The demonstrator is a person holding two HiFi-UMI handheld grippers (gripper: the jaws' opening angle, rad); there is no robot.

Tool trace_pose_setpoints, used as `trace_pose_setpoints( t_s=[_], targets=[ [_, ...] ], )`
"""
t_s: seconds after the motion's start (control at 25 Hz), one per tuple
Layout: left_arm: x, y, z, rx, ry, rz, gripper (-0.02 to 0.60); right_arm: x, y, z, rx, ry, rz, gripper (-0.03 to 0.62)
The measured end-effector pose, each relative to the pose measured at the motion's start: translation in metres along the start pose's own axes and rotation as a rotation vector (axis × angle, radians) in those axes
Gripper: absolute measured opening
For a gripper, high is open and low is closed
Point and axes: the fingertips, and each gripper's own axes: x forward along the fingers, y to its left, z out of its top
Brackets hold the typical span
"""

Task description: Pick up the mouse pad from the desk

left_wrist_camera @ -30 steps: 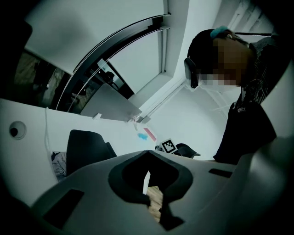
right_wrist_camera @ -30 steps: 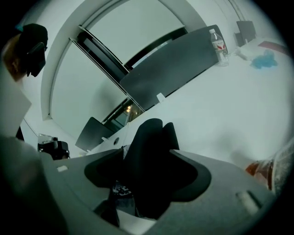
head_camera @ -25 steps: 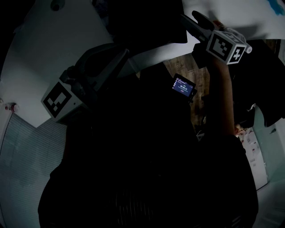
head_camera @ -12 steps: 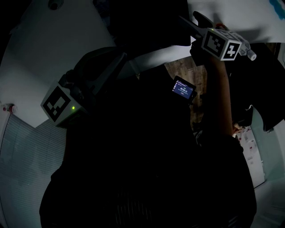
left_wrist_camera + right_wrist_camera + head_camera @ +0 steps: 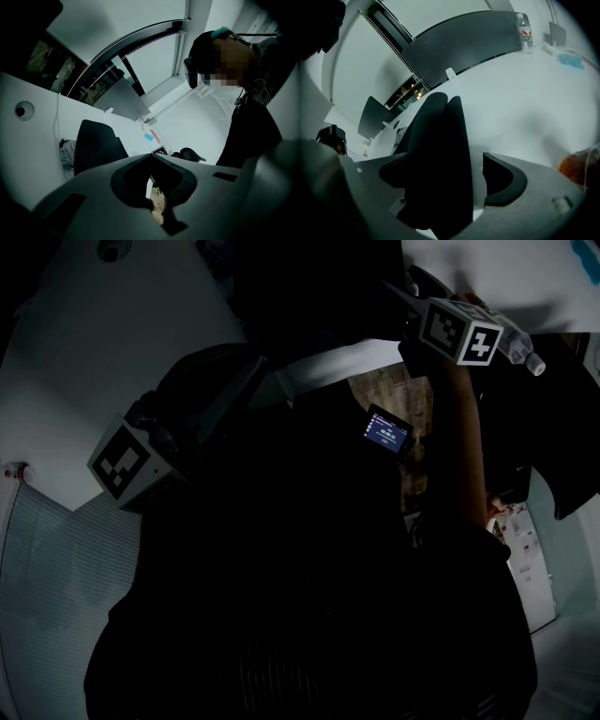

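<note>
The black mouse pad (image 5: 440,140) stands curled on edge on the white desk (image 5: 520,98), between the jaws of my right gripper (image 5: 445,161). Those jaws are opening, and a strip of white desk shows between the pad and the right-hand finger (image 5: 506,180). In the head view the pad (image 5: 309,287) is a dark shape at the top, with the right gripper (image 5: 398,292) at its right edge. My left gripper (image 5: 150,157) hangs short of the pad (image 5: 93,140), jaws together with nothing seen between them. In the dim head view the left gripper (image 5: 267,371) points up towards the pad.
A water bottle (image 5: 525,29), a blue object (image 5: 571,58) and a dark partition (image 5: 473,42) sit at the desk's far side. An orange thing (image 5: 576,168) lies at the right. A small lit screen (image 5: 386,430) hangs over wooden floor (image 5: 417,399). A person (image 5: 248,117) stands close.
In the head view the right gripper's marker cube has shifted a little up and to the left. The left gripper has hardly moved.
</note>
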Motion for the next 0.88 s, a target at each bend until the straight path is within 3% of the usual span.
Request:
trace_pose_setpoints(
  t_s=[0.24, 0.4, 0.48, 0.88],
  targets=[
    [-0.005, 0.004, -0.003, -0.008, -0.003, 0.009, 0.006, 0.003, -0.004, -0.007, -0.007, 0.029, -0.029, 0.427],
    [-0.007, 0.004, -0.003, 0.0, -0.015, 0.01, 0.006, 0.007, 0.001, -0.012, -0.081, 0.071, -0.06, 0.225],
    [-0.008, 0.0, -0.003, 0.005, -0.022, 0.007, 0.006, 0.002, 0.004, -0.01, -0.092, 0.064, -0.055, 0.063],
    [-0.023, -0.024, 0.003, 0.037, -0.066, 0.032, 0.006, -0.026, 0.056, -0.005, -0.045, 0.013, 0.162, 0.037]
  ],
)
